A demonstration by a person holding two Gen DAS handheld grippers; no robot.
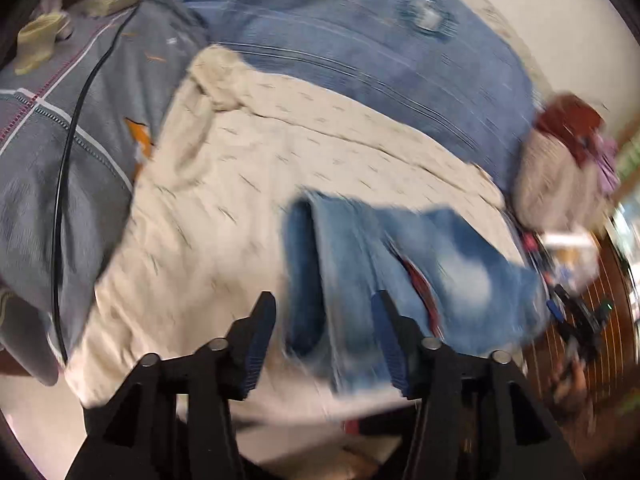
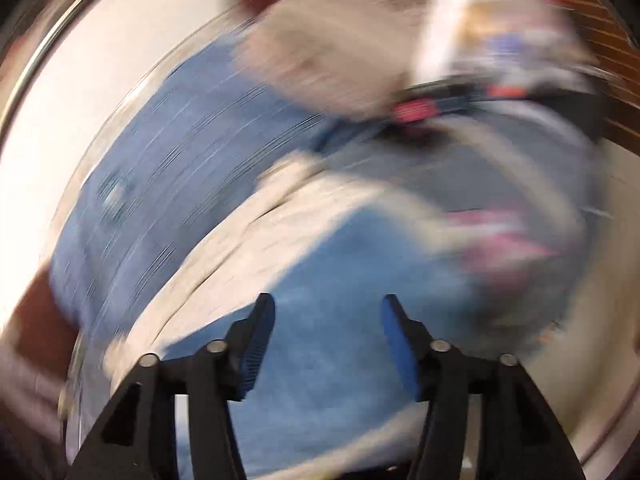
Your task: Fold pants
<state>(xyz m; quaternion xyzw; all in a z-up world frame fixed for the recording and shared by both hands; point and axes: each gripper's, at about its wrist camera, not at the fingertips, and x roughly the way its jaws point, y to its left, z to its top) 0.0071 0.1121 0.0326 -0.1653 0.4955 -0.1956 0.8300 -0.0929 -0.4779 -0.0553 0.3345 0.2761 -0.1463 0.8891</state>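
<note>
A pair of light blue jeans (image 1: 404, 264) lies folded on a cream blanket (image 1: 240, 200) in the left wrist view. My left gripper (image 1: 324, 304) hangs just above the jeans' near left part, jaws apart, with nothing pinched between the pads. The right wrist view is badly smeared. There the jeans (image 2: 344, 280) spread as a blue patch under my right gripper (image 2: 328, 304), whose blue-padded fingers stand wide apart and grip nothing. The jeans' folds cannot be made out in that view.
A blue sheet (image 1: 360, 40) covers the bed behind the blanket. A grey quilt (image 1: 40, 168) with a black cable (image 1: 64, 184) lies to the left. A plush toy with a red cap (image 1: 560, 168) sits at the right, by a wooden floor (image 1: 608, 280).
</note>
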